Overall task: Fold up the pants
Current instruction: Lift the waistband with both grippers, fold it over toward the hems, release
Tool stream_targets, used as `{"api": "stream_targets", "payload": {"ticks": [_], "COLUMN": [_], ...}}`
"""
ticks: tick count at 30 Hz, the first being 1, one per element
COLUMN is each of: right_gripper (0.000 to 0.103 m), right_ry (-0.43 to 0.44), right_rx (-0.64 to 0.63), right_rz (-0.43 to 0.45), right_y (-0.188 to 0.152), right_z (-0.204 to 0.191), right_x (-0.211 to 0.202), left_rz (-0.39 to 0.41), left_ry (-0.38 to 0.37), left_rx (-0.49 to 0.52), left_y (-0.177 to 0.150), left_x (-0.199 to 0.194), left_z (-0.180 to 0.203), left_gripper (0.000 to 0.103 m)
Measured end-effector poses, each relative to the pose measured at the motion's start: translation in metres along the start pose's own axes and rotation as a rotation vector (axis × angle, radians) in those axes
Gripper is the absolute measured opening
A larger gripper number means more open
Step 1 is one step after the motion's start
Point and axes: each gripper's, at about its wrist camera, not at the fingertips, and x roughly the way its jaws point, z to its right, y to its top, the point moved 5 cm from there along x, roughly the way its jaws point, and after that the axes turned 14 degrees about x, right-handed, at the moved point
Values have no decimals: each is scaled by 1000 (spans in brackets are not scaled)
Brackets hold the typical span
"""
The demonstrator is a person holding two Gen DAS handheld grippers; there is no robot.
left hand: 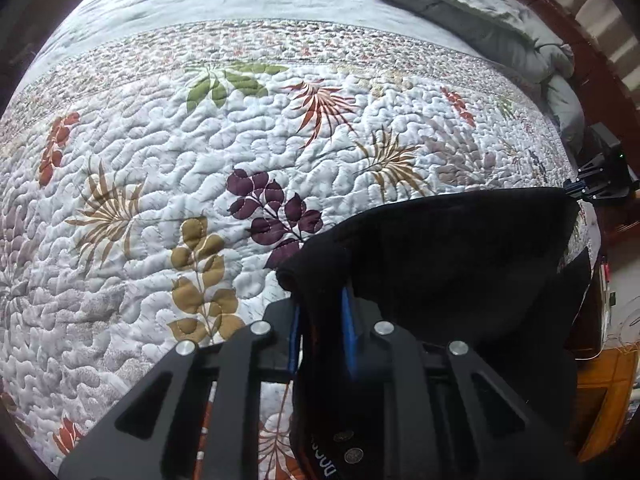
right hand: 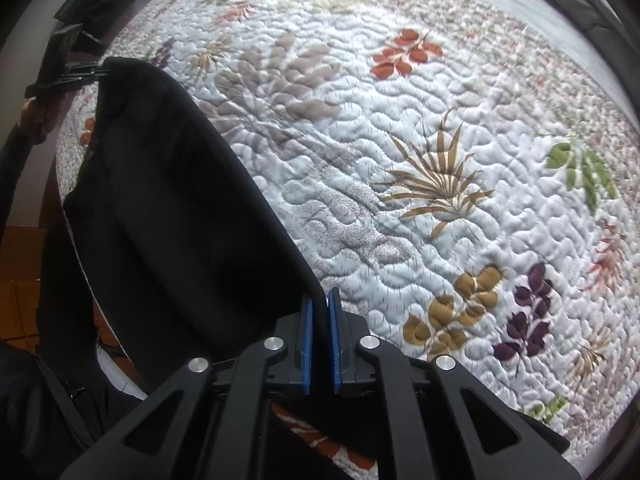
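The black pants (left hand: 460, 264) hang stretched between both grippers above the bed. In the left wrist view my left gripper (left hand: 320, 304) is shut on a bunched fold of the pants, with cloth filling the gap between its blue pads (left hand: 347, 316). Two metal buttons (left hand: 349, 447) show on the cloth below. The right gripper (left hand: 576, 193) holds the far corner. In the right wrist view my right gripper (right hand: 320, 300) is shut on a thin edge of the pants (right hand: 180, 200). The taut edge runs up to the left gripper (right hand: 96, 70), held by a hand (right hand: 34, 116).
A white quilted bedspread (left hand: 200, 168) with printed leaves lies under everything. A grey-green duvet (left hand: 480, 12) is heaped at the back right by a red-brown wooden frame (left hand: 592, 64). A person's dark sleeve (right hand: 36, 420) and wood floor (right hand: 20, 304) show at lower left.
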Motion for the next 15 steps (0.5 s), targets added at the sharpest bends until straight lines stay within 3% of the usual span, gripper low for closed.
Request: {"api": "stream_targets", "payload": {"ticks": [8, 15], "right_gripper": [6, 6], "right_ry": [-95, -220], "right_rx": [-37, -66], "right_rz": [119, 251], "right_y": [-43, -108], "right_z": [-41, -86], "right_x": [-44, -58], "left_rz": [143, 251], "left_ry": [-9, -5], "left_rx": [58, 146], "left_y": [-20, -72], "left_x": [-65, -114], "left_z": [36, 79], "left_gripper": [15, 11]}}
